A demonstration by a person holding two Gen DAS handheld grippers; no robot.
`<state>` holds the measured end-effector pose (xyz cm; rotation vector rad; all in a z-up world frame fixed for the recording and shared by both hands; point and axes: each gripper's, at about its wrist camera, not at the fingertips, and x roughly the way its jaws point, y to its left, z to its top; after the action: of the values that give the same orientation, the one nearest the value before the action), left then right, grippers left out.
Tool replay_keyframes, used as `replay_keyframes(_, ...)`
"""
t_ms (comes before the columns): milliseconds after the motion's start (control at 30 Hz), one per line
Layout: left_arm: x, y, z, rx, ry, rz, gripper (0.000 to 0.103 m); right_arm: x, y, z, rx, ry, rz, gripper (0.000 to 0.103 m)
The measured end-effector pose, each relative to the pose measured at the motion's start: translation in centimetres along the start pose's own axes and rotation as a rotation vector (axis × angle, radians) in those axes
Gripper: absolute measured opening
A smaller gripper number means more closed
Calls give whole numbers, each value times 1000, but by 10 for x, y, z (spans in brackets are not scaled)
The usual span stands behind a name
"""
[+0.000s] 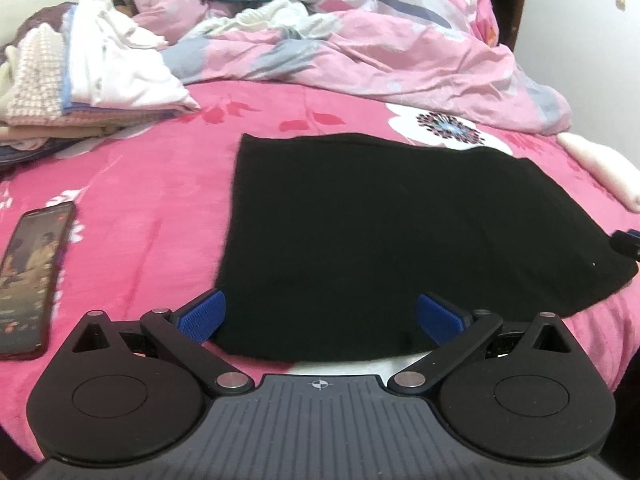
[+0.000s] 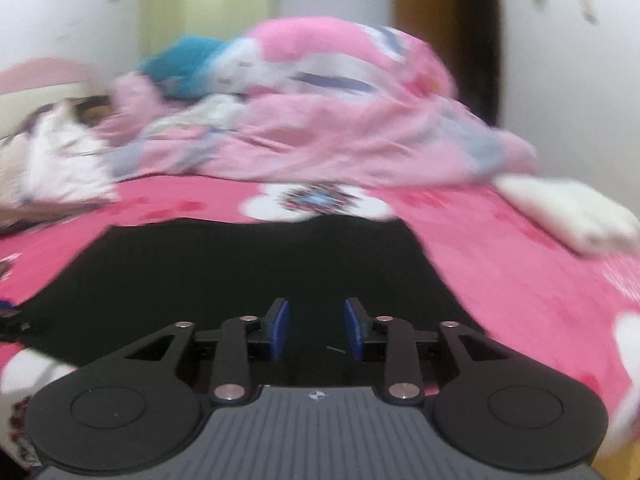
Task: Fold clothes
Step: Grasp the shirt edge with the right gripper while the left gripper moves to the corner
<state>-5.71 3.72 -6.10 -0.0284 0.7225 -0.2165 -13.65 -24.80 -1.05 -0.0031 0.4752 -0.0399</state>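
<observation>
Left gripper (image 1: 322, 316), low centre of its own view: spread wide, gripping nothing, with the near hem of the black garment (image 1: 400, 232) lying between the blue pads (image 1: 206, 316) but not pinched. Right gripper (image 2: 316, 328), low centre of a motion-blurred view: parted by a moderate gap, nothing clamped, poised over the same dark cloth (image 2: 240, 264). Garment spread flat across the middle of both frames on the pink floral bedsheet (image 1: 152, 200), apparently already folded at least once, though hard to confirm on fabric this dark. Risks from here, as judgement only: could close on a single layer rather than the whole thickness, leaving the lower layer behind and the fold skewed; could pinch the bedsheet along with the hem, dragging the bedding; could lift unevenly with the two grippers at different spreads, slewing the right-hand corner that already runs off at an angle; could misjudge the edges, black on black hiding creases and layers. Could also sweep cloth over the phone (image 1: 32, 276) at the left edge, or nudge the stack of folded clothes (image 1: 80, 80) at upper left. Writing: none legible. Phone screen lit with a picture, too blurred to read. Only a small crosshair mark (image 1: 319, 384) on the gripper body, no brand name visible.
</observation>
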Motion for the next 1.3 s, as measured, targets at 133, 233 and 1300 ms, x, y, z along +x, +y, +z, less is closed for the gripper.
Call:
replay_keyframes(133,-6,9,-2,-14,0,29,103,1,40,5,-108,-31,99,42)
replay_keyframes(233,-9,15,-3,-28,5,51,103,1,64,5,-166,-44,159,43)
replay_keyframes(1300,-14,86,-19,-347,27,35,68,19,230,-46,-620,-1,460,43)
